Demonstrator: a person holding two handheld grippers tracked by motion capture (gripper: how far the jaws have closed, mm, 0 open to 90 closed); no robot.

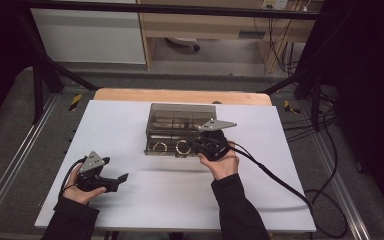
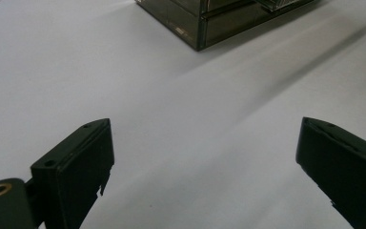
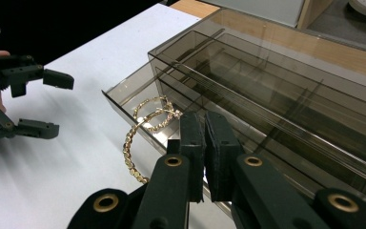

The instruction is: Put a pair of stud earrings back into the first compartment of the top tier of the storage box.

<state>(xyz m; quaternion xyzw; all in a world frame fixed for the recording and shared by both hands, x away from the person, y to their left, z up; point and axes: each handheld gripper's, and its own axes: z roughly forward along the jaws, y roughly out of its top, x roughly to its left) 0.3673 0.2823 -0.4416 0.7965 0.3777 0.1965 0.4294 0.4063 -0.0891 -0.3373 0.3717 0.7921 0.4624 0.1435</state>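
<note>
The right gripper (image 3: 204, 157) is seen at the bottom centre of its own view with its two black jaws pressed nearly together; whether the thin gold hoop earring (image 3: 132, 151) hanging just left of the jaws is pinched between them cannot be told. That hoop is seen leaning against the front wall of the open drawer (image 3: 119, 106), its lower arc over the white table (image 3: 76, 157). A second gold hoop (image 3: 153, 109) lies inside the drawer, just above the first in the frame. Behind the drawer, the smoky transparent organiser box (image 3: 286, 95) with its inner dividers occupies the upper right.

In the high view the right gripper (image 1: 211, 143) is placed at the box's front right corner, at frame centre, and two hoops (image 1: 171, 147) are visible in the drawer. The left gripper (image 1: 122, 179) is held at the lower left, well apart from the box, its jaws spread wide with nothing between them.
</note>
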